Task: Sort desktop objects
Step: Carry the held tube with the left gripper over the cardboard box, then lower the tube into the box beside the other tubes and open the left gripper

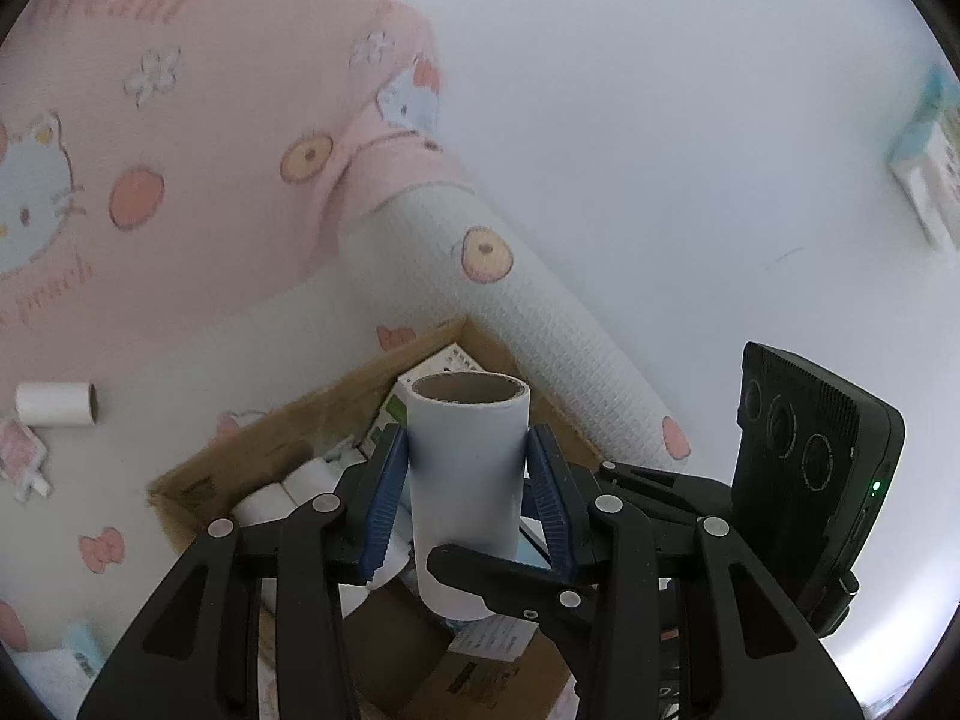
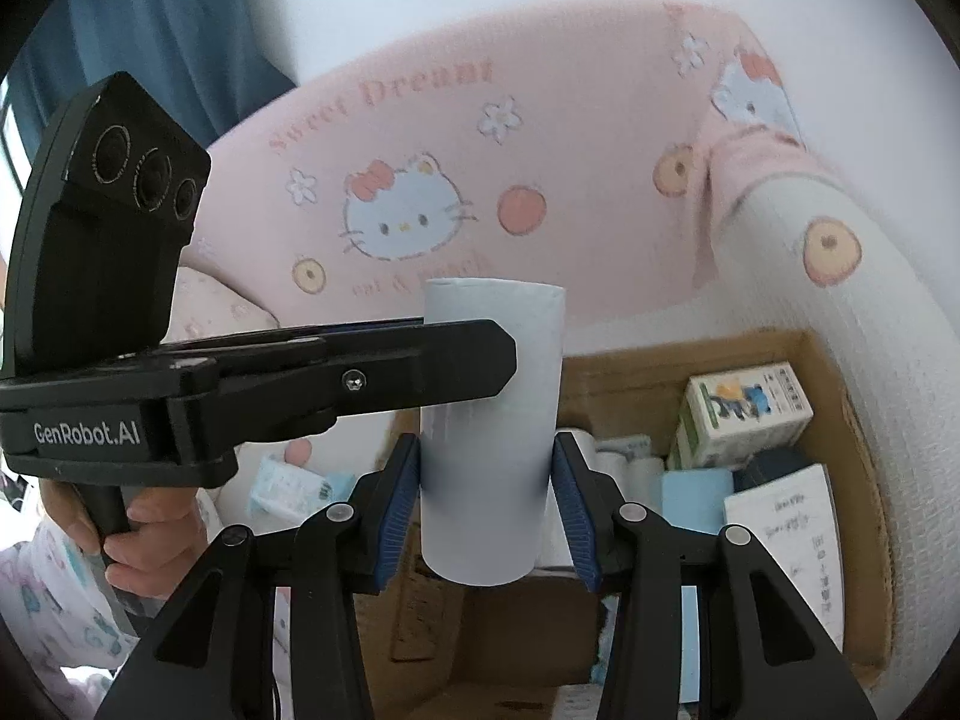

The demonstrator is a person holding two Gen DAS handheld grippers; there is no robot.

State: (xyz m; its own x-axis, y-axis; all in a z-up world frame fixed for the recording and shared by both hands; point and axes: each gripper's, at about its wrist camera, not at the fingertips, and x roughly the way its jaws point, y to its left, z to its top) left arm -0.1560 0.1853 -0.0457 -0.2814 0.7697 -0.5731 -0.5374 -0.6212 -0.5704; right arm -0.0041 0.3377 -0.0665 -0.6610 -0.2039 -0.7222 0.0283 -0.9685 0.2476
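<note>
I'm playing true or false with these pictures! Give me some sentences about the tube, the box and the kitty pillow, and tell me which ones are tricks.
1. The left gripper and the right gripper both squeeze the same white tube. True.
2. The cardboard box has nothing in it. False: it holds a small carton, white rolls and other packets.
3. A second tube lies on its side on the patterned sheet, away from the box. True.
4. The big pillow is green with a dog on it. False: it is pink, with a white cartoon cat wearing a bow.
</note>
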